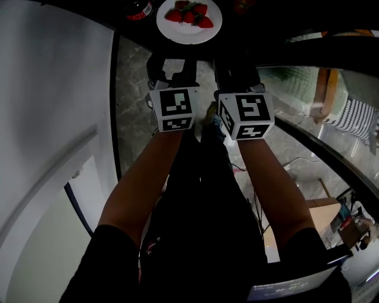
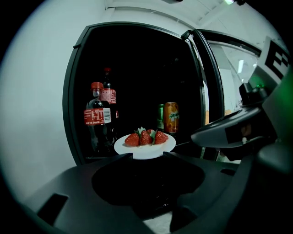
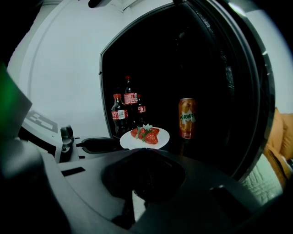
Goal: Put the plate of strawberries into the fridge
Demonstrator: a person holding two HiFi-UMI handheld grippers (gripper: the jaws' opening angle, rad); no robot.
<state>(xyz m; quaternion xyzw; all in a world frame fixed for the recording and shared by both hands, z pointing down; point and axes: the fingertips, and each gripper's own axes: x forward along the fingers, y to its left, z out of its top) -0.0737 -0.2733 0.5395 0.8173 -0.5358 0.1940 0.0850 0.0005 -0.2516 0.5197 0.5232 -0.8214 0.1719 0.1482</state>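
A white plate (image 1: 175, 31) carries several red strawberries (image 1: 189, 14) at the top of the head view, in the dark mouth of the open fridge (image 2: 137, 68). My left gripper (image 1: 173, 60) reaches to the plate's near rim (image 2: 144, 153), and its jaws are shut on that rim. I cannot tell whether the plate rests on a shelf. My right gripper (image 1: 235, 66) is alongside at the right, shut and holding nothing. Its tip (image 2: 194, 137) is a little apart from the plate's right edge. From the right gripper view the plate (image 3: 158, 137) is just beyond my right gripper (image 3: 145, 154).
Inside the fridge stand two cola bottles (image 2: 96, 119) at the left, with an orange can (image 2: 171, 117) and a green can (image 2: 160, 117) behind the plate. The fridge door (image 2: 211, 91) hangs open at the right. A white wall (image 1: 53, 89) runs along the left, and clutter (image 1: 349, 222) lies at the lower right.
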